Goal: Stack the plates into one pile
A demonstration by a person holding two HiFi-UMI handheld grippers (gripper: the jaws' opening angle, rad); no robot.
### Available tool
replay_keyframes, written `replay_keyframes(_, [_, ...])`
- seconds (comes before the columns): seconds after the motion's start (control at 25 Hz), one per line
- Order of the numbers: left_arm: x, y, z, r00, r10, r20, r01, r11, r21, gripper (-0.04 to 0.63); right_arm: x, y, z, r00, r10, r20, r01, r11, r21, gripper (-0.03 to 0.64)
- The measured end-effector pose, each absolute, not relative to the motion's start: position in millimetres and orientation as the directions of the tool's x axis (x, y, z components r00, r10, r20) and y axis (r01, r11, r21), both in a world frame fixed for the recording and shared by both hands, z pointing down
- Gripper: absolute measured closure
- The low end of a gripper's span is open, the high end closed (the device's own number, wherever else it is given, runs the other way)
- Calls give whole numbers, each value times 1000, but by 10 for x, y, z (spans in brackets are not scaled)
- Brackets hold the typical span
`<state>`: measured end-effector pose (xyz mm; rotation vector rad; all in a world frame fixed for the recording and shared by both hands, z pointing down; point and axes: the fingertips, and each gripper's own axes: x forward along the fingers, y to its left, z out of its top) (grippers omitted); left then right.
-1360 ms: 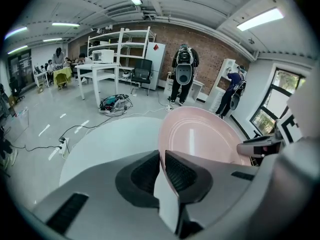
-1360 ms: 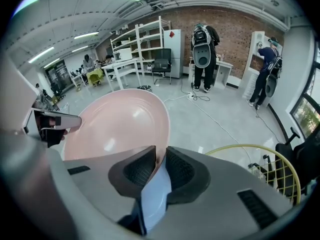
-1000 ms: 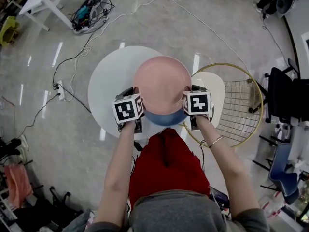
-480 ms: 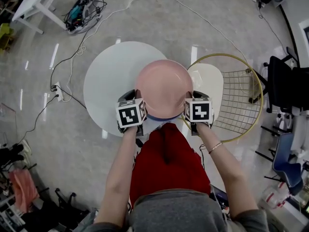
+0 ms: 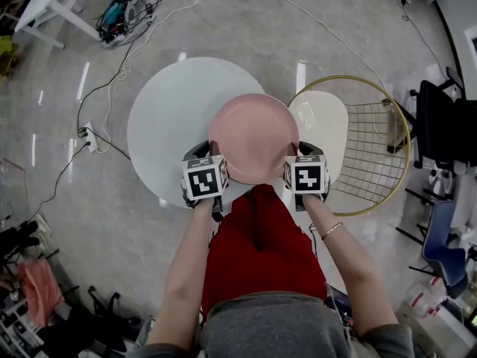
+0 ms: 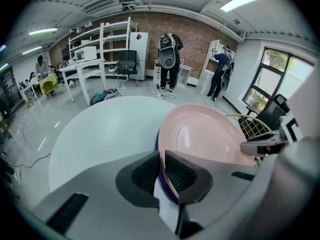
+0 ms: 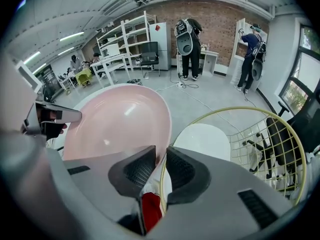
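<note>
A pink plate (image 5: 253, 134) hangs level over the near right part of the round white table (image 5: 168, 118), held by its rim from both sides. My left gripper (image 5: 213, 152) is shut on its left rim (image 6: 200, 134), and my right gripper (image 5: 296, 151) is shut on its right rim (image 7: 115, 124). Directly under it lies a dark blue plate (image 6: 167, 186); only a sliver of its rim shows below the left gripper (image 6: 161, 156). The head view hides that plate almost wholly. In the right gripper view the pink rim runs into the gap of the right gripper (image 7: 161, 155).
A yellow wire chair (image 5: 376, 162) with a white seat (image 5: 322, 121) stands right beside the table. Cables and a power strip (image 5: 93, 136) lie on the floor to the left. A black office chair (image 5: 440, 133) is at far right. People stand far off by the brick wall.
Both grippers have drawn the pink plate toward me over the blue plate. The blue rim that showed at the near side is now covered.
</note>
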<state>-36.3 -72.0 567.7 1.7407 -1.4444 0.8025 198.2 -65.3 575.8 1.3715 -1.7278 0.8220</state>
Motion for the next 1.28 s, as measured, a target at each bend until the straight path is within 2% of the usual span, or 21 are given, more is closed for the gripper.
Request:
replay_keyframes(0.6, [-392, -725, 5814, 147, -524, 839, -988, -126, 95, 545, 1911, -716, 5857, -82, -498, 863, -958, 277, 68, 537])
replay_keyframes(1.12, [-447, -690, 5737, 97, -528, 844, -988, -152, 18, 476, 1918, -761, 5765, -46, -558, 829, -950, 281, 136, 537])
replay_keyframes(1.28, [-472, -692, 5689, 100, -540, 835, -990, -139, 28, 474, 1963, -784, 5677, -45, -582, 812, -958, 255, 130, 538])
